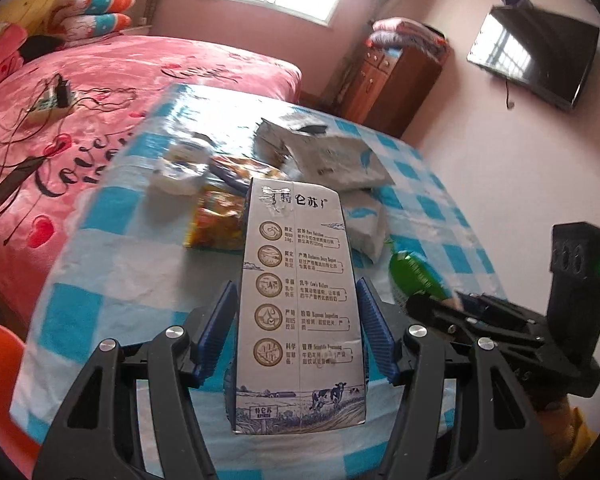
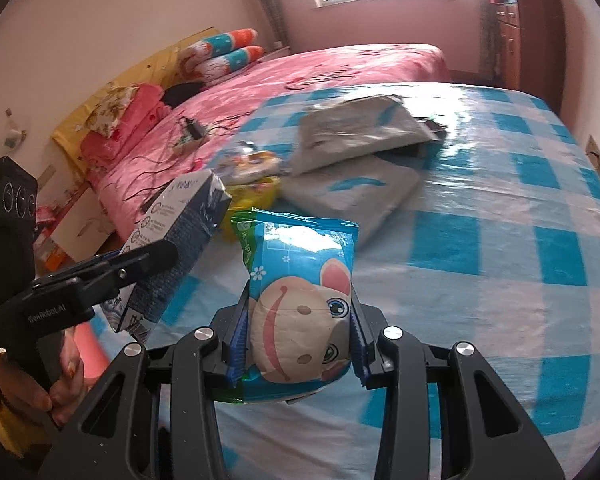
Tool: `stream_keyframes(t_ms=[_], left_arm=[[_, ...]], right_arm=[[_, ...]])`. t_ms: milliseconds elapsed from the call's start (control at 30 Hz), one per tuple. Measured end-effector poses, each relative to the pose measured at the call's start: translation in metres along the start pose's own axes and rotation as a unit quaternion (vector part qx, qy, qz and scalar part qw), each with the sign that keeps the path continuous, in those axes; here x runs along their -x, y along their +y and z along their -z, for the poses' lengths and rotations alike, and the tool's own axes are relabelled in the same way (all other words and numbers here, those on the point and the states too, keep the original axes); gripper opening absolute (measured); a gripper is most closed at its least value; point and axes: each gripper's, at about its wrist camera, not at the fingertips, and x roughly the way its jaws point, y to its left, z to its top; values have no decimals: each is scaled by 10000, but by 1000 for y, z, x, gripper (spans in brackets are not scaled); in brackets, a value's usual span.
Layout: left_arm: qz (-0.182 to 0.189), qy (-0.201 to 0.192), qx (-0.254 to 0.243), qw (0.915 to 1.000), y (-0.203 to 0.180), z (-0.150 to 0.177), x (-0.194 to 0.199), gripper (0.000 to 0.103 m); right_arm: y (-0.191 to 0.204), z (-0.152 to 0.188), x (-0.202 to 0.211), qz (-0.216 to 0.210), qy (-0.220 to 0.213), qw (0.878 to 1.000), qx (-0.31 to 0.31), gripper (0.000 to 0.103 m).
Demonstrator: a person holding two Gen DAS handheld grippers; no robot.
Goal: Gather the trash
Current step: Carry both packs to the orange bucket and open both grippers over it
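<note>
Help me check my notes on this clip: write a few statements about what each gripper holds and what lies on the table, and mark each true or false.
1. The left gripper is shut on a milk carton. True.
2. The right gripper is empty. False: it is shut on a blue snack bag with a cartoon face.
3. The table has a red cloth. False: the cloth is checked blue and white.
4. White packets lie on the table beyond both grippers. True.
5. A pink bed stands beside the table. True.
6. The television stands on the table. False: it hangs on the wall.
</note>
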Motion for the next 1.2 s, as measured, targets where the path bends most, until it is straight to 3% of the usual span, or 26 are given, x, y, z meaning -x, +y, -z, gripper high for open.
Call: stream_keyframes(t_ms=[300, 567, 767, 967, 1067, 1100, 1133, 1200], left_arm=[[-270, -279, 519, 9979, 57, 15, 43, 62], [-991, -399, 1249, 9864, 135, 50, 89, 62], [-1614, -373, 1898, 9677, 198, 85, 122, 62], [-1955, -321, 2357, 9514, 242, 115, 133, 63], [-2137, -246, 2584, 9418, 261, 129, 133, 65], [-2255, -172, 2664, 9370, 267, 133, 132, 75], [-2370, -133, 2720, 9325, 270, 136, 133, 80], [-2563, -146, 2805, 9249, 277, 141, 135, 83]], right_arm=[[53, -10, -25, -814, 311, 9961, 146, 42], [131, -14, -60, -1649, 793, 9816, 544, 42], [198, -12, -88, -2137, 1207, 9643, 997, 42], [262, 3, -112, -2500, 1549, 9445, 1466, 42], [280, 13, -125, -2528, 1639, 9405, 1571, 53], [284, 16, -131, -2542, 1700, 9387, 1593, 64], [285, 18, -134, -2544, 1697, 9393, 1559, 69], [283, 18, -133, -2587, 1679, 9409, 1398, 75]])
